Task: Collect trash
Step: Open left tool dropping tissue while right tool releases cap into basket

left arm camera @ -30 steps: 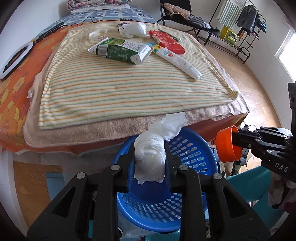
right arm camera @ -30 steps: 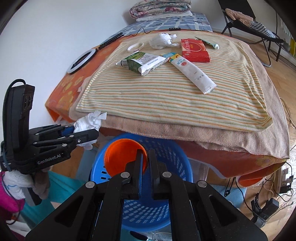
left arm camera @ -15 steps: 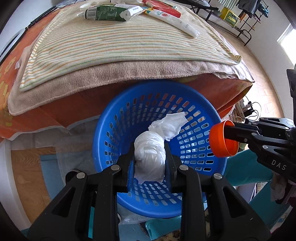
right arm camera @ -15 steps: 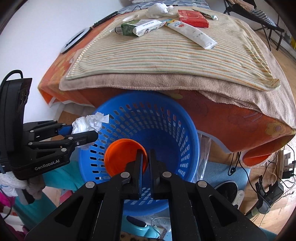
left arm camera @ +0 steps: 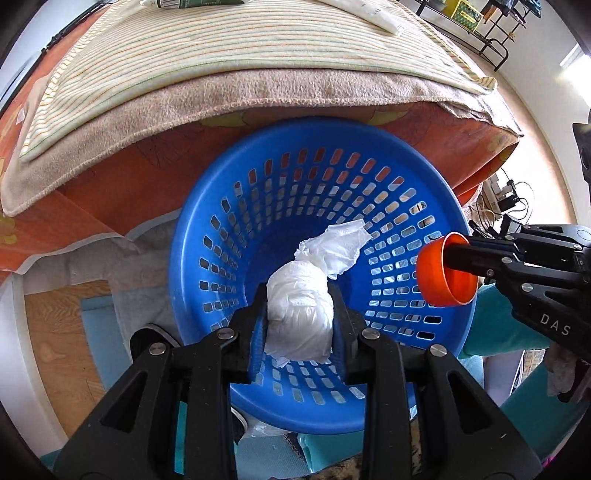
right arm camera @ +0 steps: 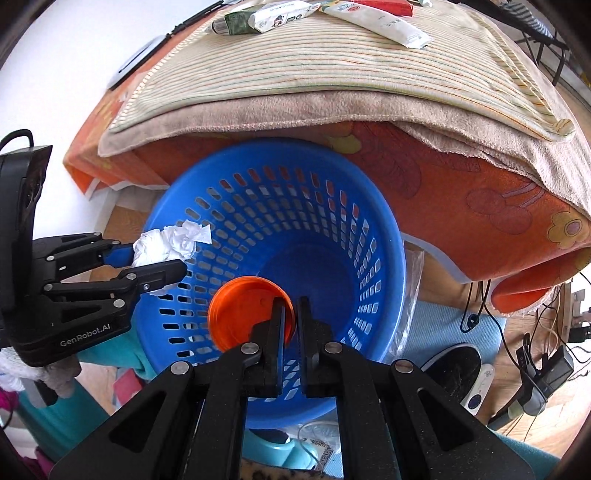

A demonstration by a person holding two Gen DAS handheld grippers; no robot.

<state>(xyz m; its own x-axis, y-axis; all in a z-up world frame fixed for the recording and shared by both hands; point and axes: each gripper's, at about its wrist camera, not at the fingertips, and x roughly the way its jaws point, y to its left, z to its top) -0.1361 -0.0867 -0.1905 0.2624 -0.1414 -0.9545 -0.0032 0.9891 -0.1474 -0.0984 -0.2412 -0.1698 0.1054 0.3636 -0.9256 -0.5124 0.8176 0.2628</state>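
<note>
Trash in hand comes in two pieces, both held over the blue basket (left arm camera: 207, 258), which stands on the floor against the near edge of the bed (right arm camera: 461, 192); what can be seen of the basket's bottom and slotted walls holds nothing. On the left, the left gripper (left arm camera: 300, 314) is clamped on a crumpled white tissue wad (left arm camera: 301, 317), whose loose tail sticks out past the fingertips above the basket's middle. To the right, the right gripper (right arm camera: 290, 314) pinches the rim of an orange cup (right arm camera: 240, 314), nearly closed on it, just inside the basket's right rim. Farther off, on the striped towel (right arm camera: 332, 66) covering the bed, lie a green-and-white packet (right arm camera: 266, 14) and a white tube (right arm camera: 384, 24).
</note>
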